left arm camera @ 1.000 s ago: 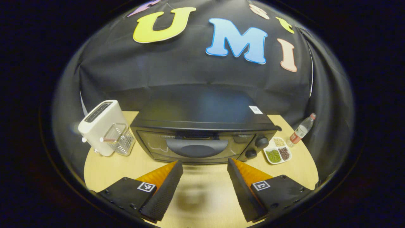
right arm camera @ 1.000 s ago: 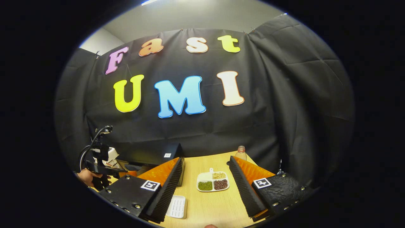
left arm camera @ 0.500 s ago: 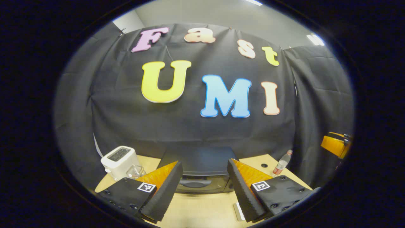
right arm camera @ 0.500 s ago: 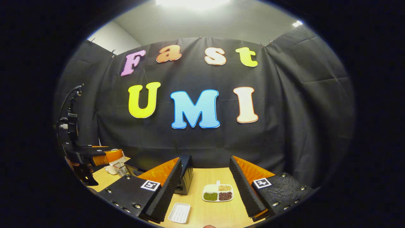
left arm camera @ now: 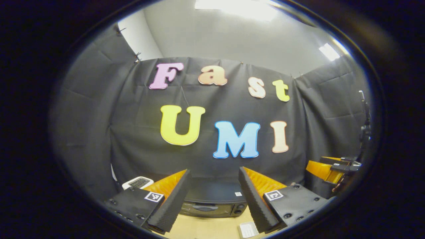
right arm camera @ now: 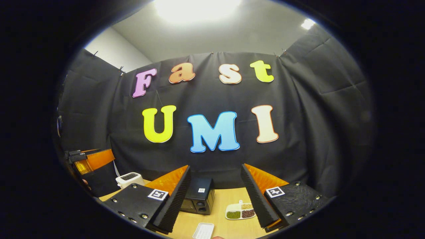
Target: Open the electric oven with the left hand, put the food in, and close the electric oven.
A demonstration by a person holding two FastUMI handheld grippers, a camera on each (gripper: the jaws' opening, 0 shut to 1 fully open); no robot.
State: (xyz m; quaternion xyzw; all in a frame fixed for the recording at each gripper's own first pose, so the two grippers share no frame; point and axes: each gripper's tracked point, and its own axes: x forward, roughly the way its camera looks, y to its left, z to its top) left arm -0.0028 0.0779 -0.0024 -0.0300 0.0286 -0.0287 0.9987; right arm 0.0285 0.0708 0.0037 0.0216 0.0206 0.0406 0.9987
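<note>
The black electric oven (left arm camera: 212, 202) stands on the wooden table (left arm camera: 202, 229) with its door shut, far below and ahead of my left gripper (left arm camera: 214, 170), which is open and holds nothing. The oven (right arm camera: 199, 198) also lies between the fingers of my right gripper (right arm camera: 214, 166), which is open and empty too. A white divided plate of green, brown and pale grains (right arm camera: 240, 211) sits to the right of the oven. A small white ridged tray (right arm camera: 203, 230) lies nearer the table's front edge. Both grippers are held high, well back from the table.
A white toaster (right arm camera: 129, 179) stands left of the oven. The other gripper shows at the right edge (left arm camera: 328, 167) of the left gripper view and at the left edge (right arm camera: 93, 161) of the right gripper view. Black cloth walls close the booth behind and beside the table.
Both grippers have drawn back and risen, tilting upward. The oven, close in front of the left gripper a second ago, is now small and far. Both stayed open.
</note>
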